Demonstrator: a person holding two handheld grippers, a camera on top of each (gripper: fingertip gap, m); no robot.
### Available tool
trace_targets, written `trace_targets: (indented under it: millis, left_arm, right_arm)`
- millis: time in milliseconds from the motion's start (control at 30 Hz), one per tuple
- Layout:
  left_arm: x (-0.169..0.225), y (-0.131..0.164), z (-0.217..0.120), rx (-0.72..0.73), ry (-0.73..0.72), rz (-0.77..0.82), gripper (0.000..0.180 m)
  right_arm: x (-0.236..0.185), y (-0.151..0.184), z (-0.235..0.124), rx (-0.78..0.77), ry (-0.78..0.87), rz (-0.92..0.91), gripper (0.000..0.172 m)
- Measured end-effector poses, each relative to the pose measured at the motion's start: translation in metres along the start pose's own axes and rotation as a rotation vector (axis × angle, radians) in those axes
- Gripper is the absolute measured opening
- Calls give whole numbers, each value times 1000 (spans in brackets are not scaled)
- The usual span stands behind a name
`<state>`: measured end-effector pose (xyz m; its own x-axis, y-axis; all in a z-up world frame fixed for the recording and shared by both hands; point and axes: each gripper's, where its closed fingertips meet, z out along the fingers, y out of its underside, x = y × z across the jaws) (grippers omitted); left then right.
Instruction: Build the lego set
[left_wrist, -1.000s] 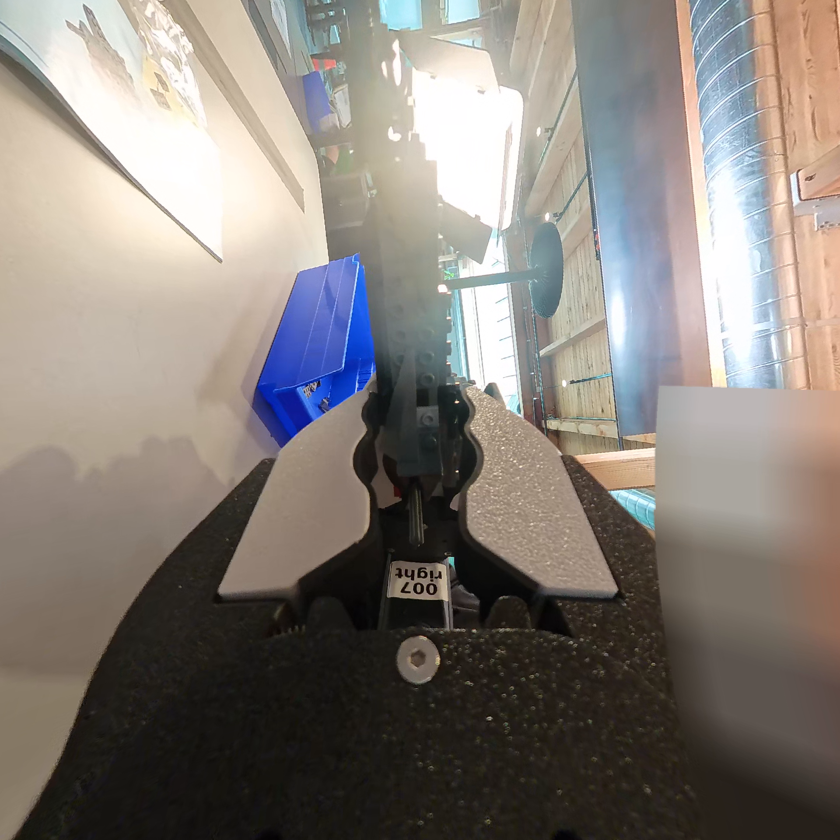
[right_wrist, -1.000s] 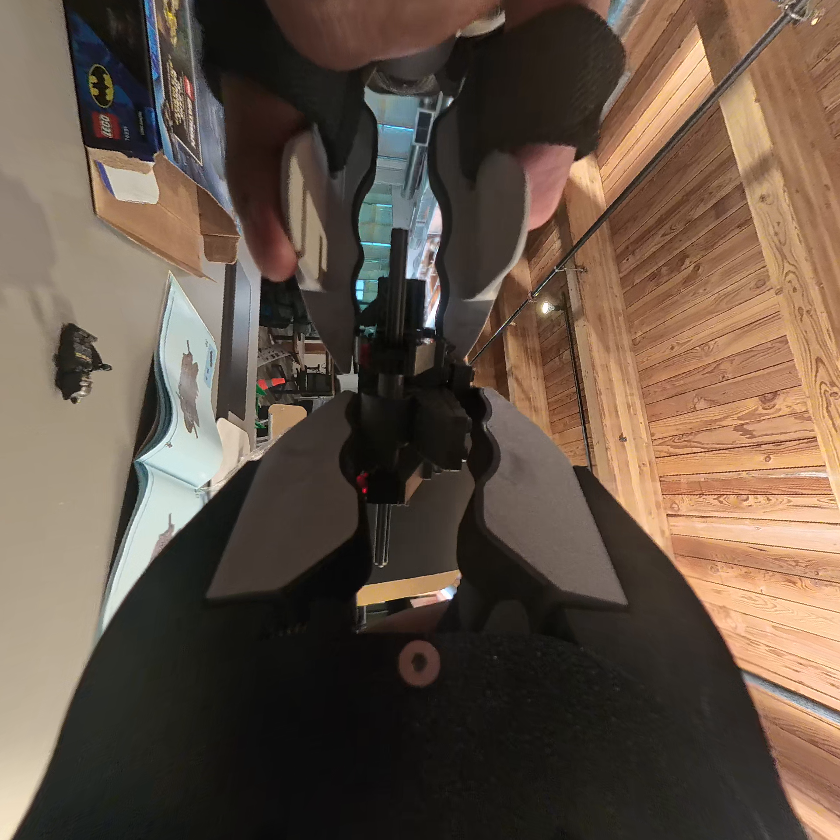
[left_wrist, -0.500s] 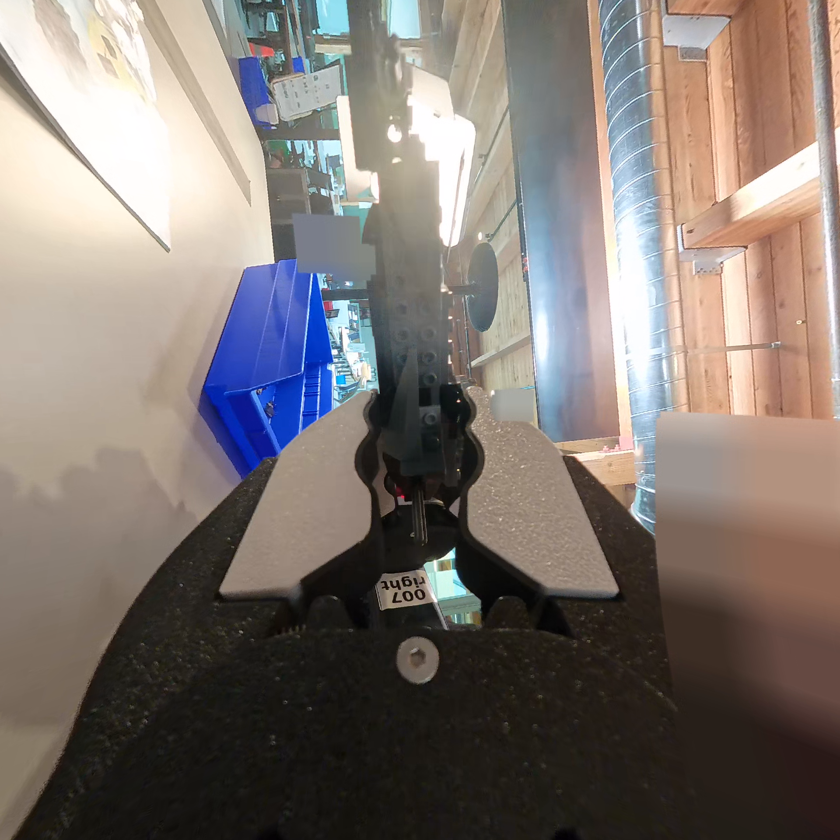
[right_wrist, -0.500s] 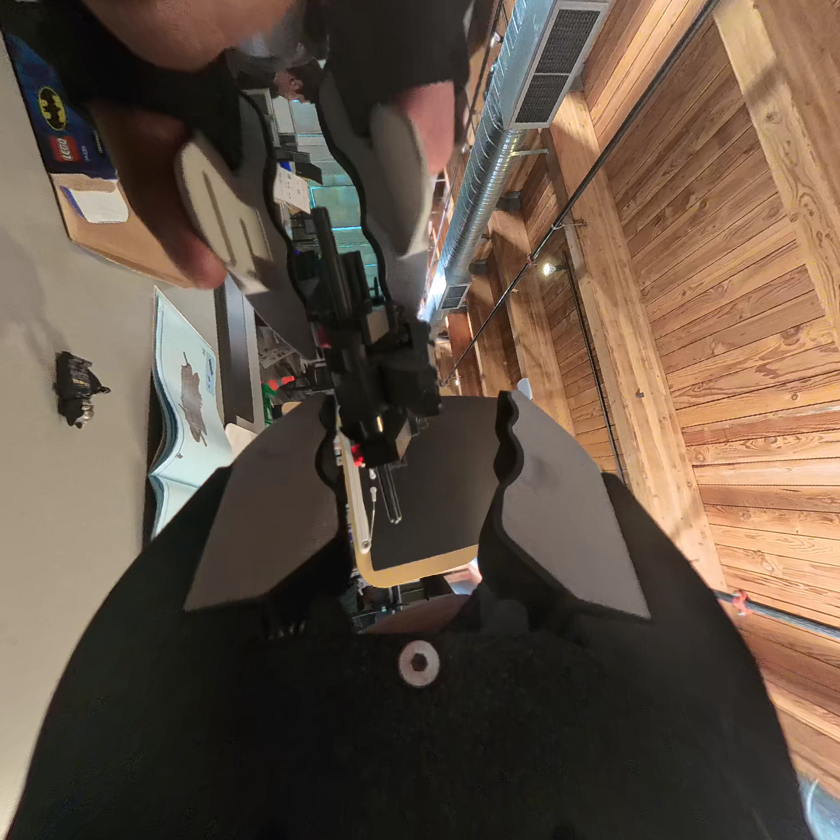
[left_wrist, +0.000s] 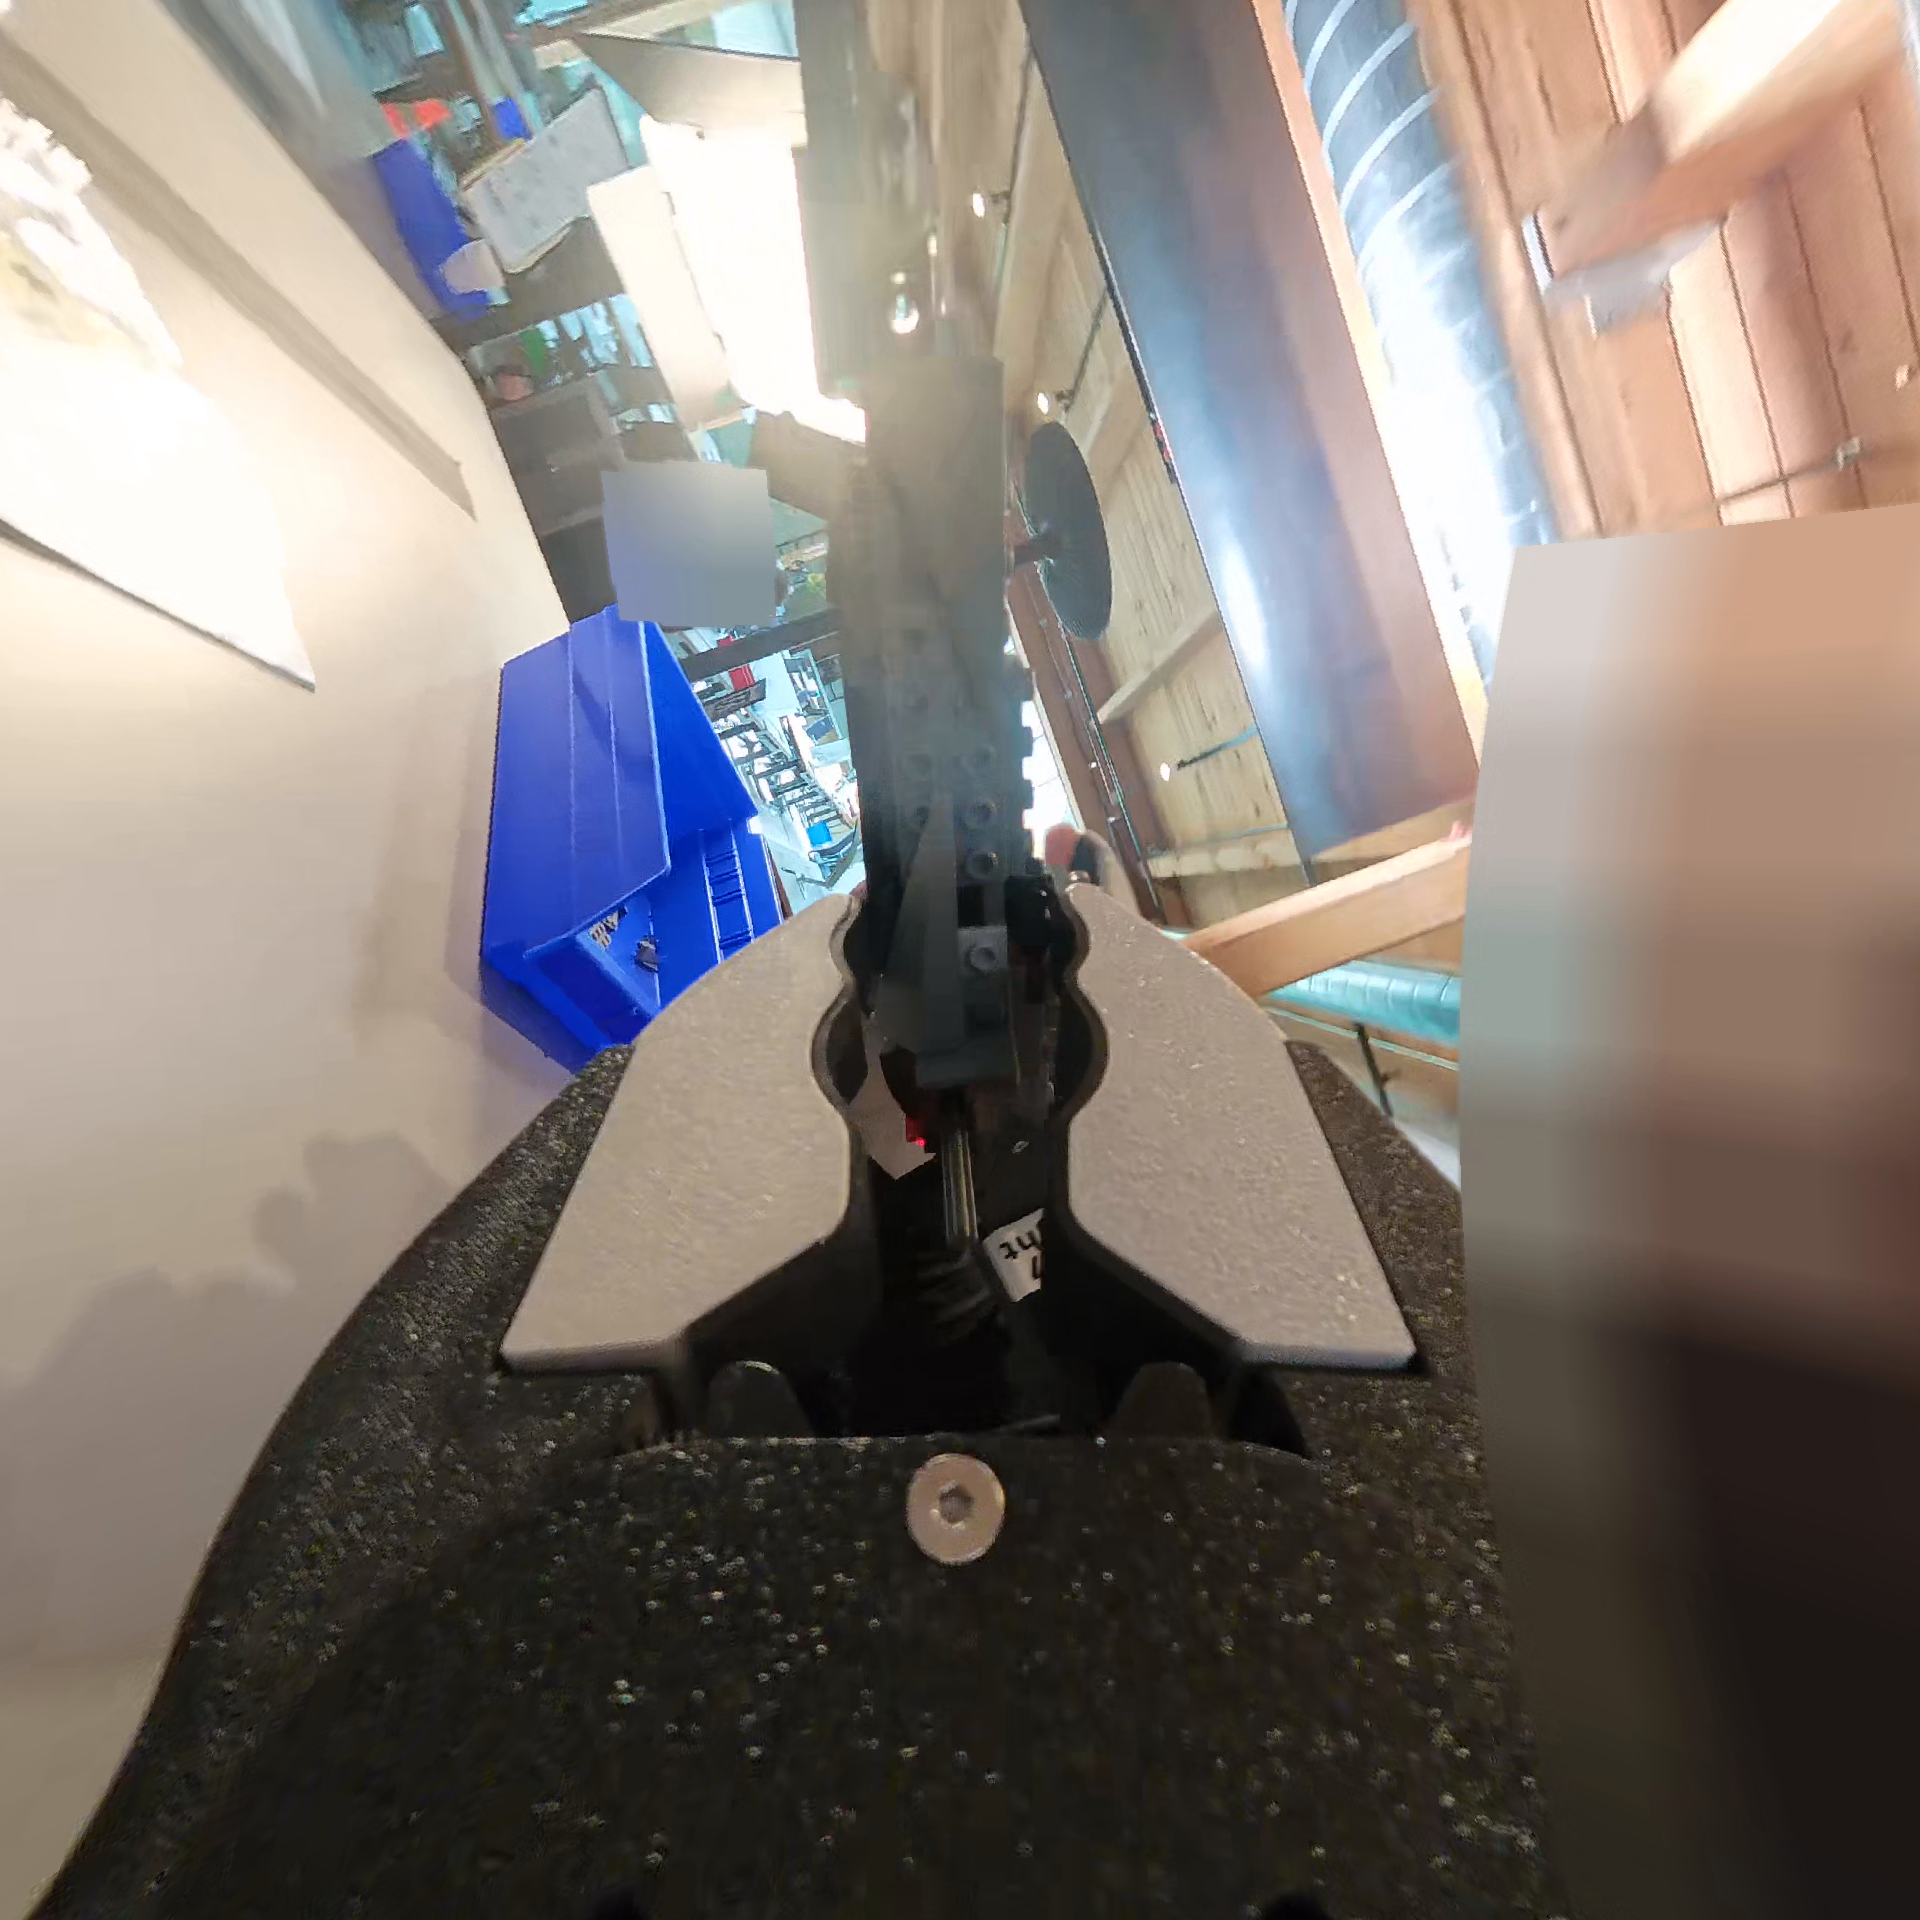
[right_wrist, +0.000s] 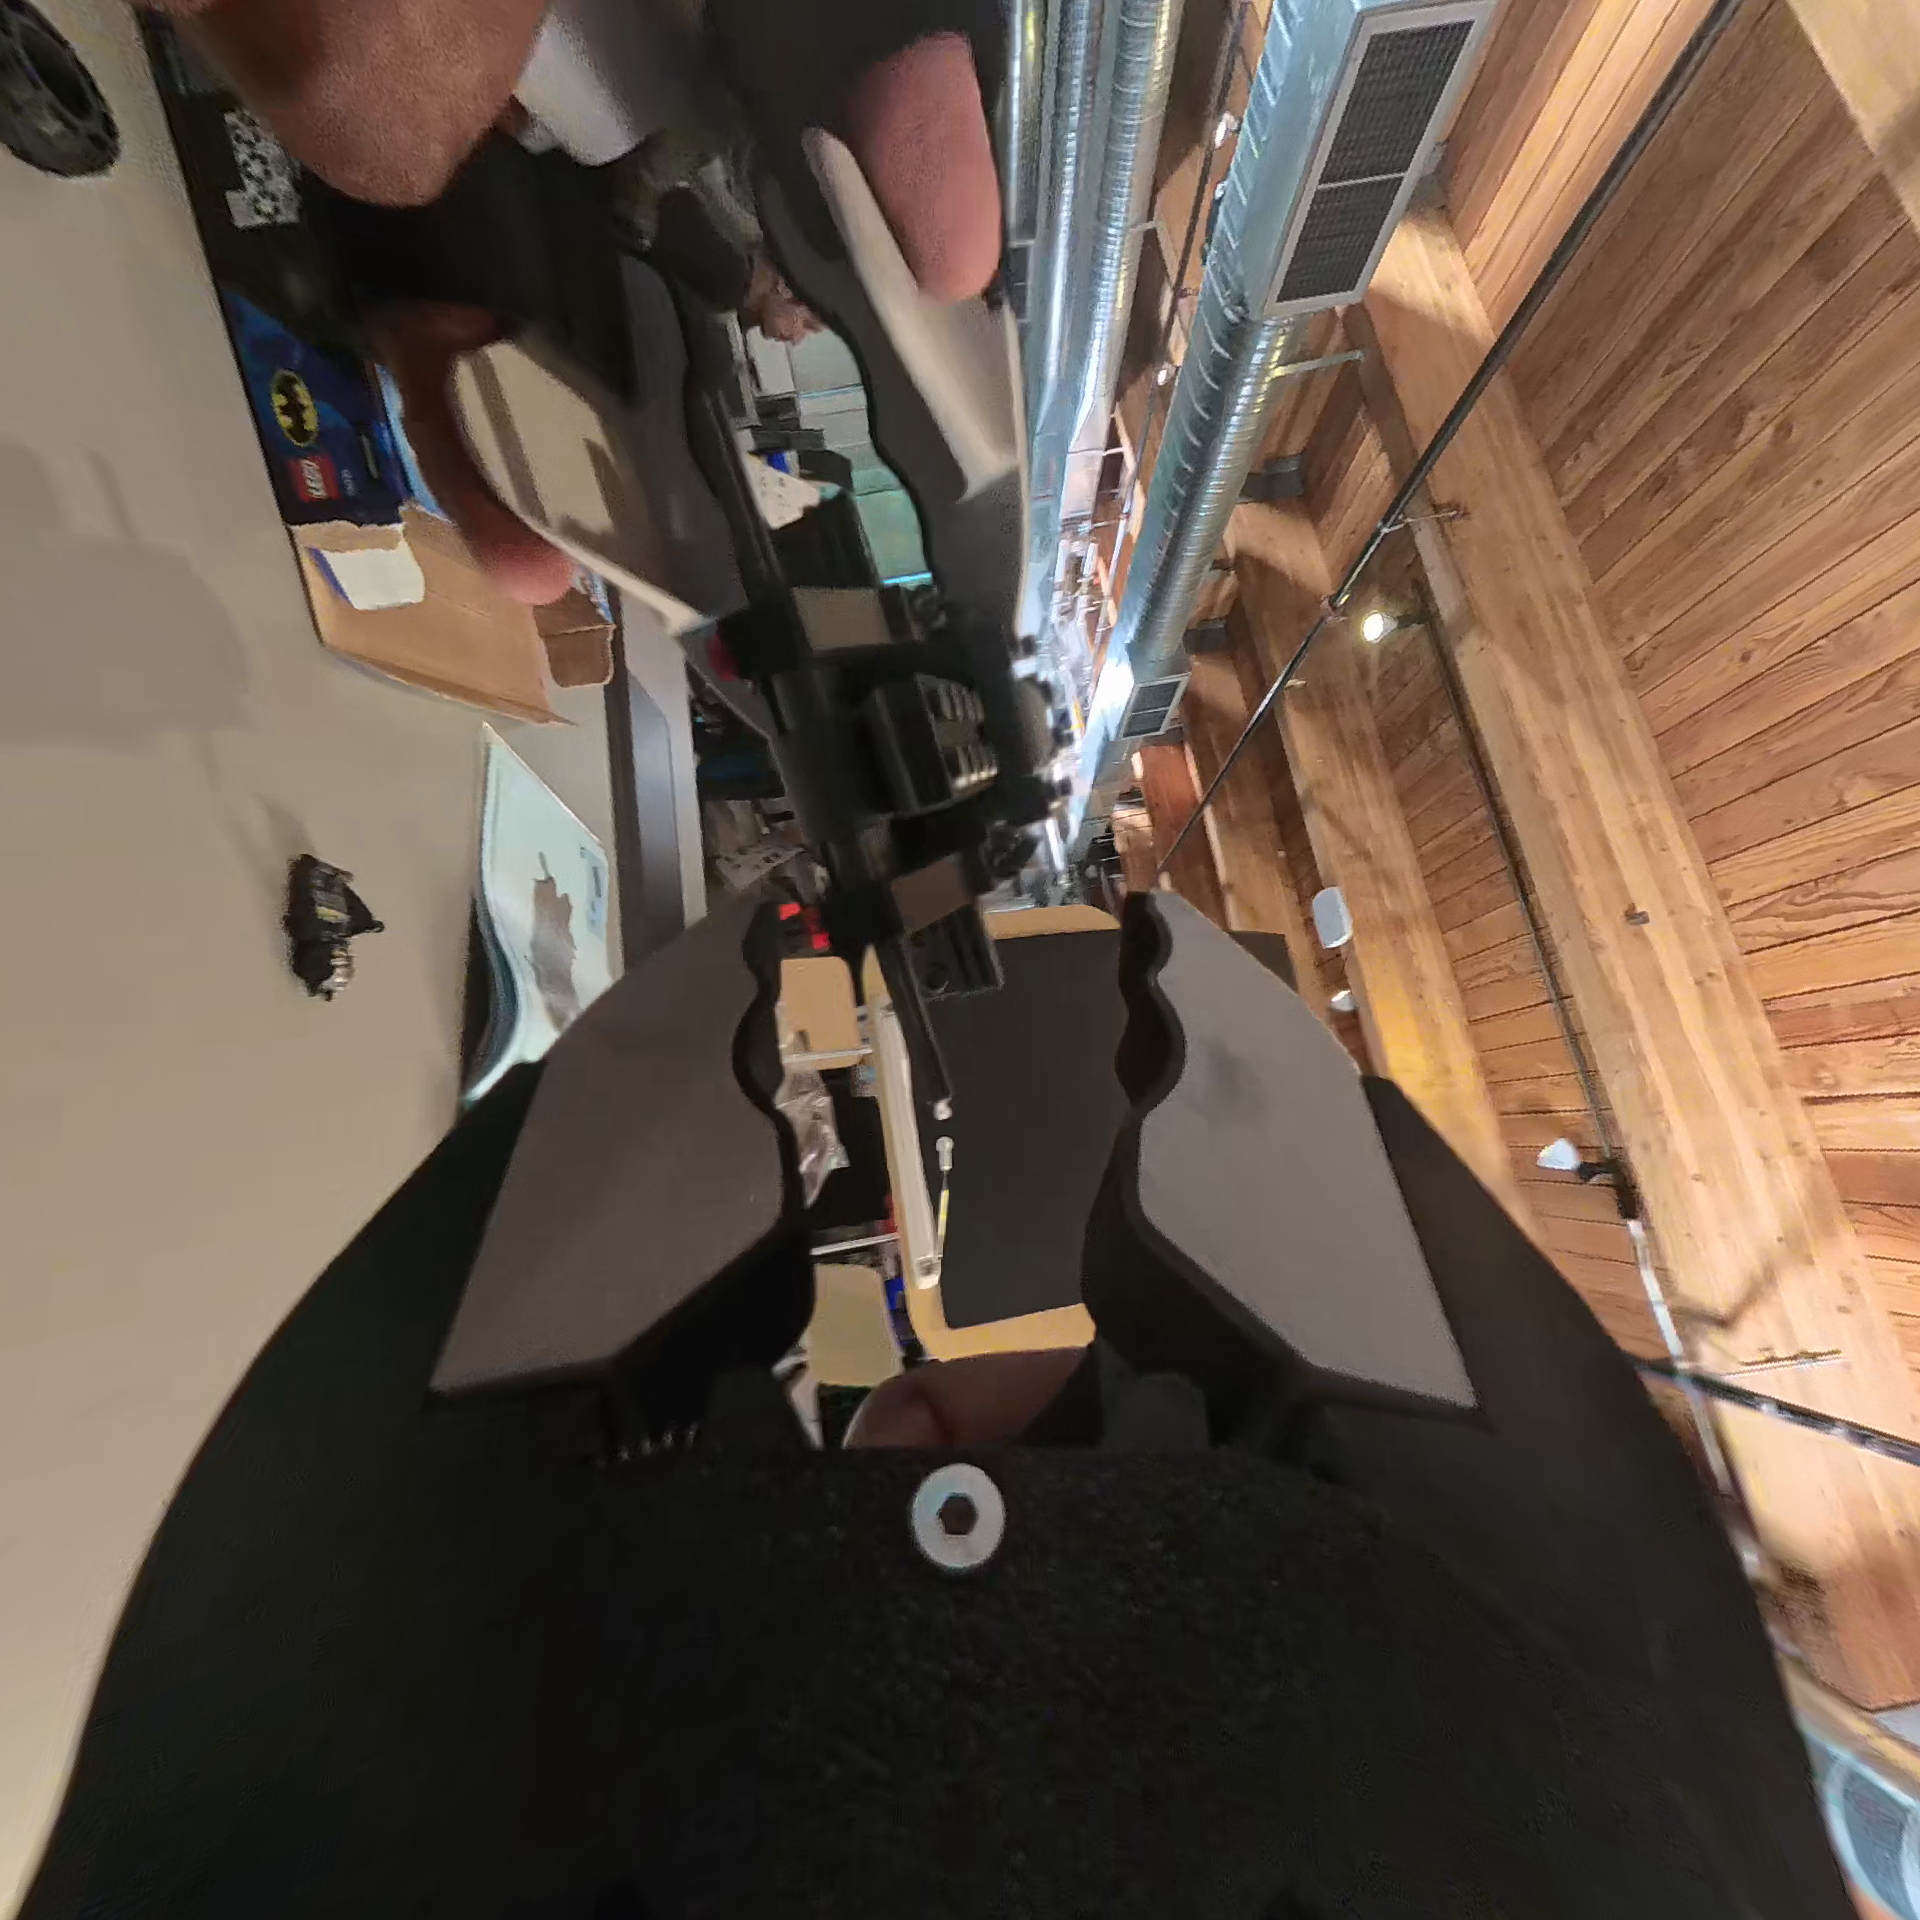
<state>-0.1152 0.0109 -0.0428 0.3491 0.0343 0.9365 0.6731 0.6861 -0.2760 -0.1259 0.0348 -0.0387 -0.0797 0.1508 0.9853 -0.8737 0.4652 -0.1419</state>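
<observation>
The left tool (left_wrist: 961, 935) was clenched on a long dark grey brick-built model (left_wrist: 940, 748), its two pale, grainy fingers (left_wrist: 727, 1101) with wavy black inner edges pressing on the model's lower end from both sides. The model was a narrow studded beam of plastic bricks running up and away from the tool, with a slim black axle (left_wrist: 956, 1184) and a speck of red poking back between the fingers, and a round black wheel (left_wrist: 1070, 540) standing off to one side on a thin rod. Beside it on the smooth off-white tabletop (left_wrist: 208, 935) sat a glossy blue plastic bin (left_wrist: 603, 831). Seen from the right wrist, the right tool (right_wrist: 940, 966) was released, its matte grey fingers (right_wrist: 644, 1132) spread wide; the model's black stepped end (right_wrist: 914, 769) and axle hung in the gap nearer the left-hand finger, and whether it touched that finger could not be told. Beyond it a person's hand (right_wrist: 416, 125) gripped the other tool. On the tabletop (right_wrist: 156, 1039) lay a small black brick piece (right_wrist: 327, 925), an open booklet (right_wrist: 540, 914) and a torn cardboard box (right_wrist: 416, 582). Warm wooden planking (right_wrist: 1662, 727) and ribbed metal ducting (right_wrist: 1195, 468) filled the background.
</observation>
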Motion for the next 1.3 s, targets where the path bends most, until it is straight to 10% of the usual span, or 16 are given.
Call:
trace_targets:
  millis: [500,1300]
  left_arm:
    - [-45,39,-6,5,127,178,34]
    - [-66,71,12,81,12,458,34]
  right_arm:
    - [-38,8,-55,-114,-579,1647,56]
    - [-84,14,-69,-326,-618,1773,55]
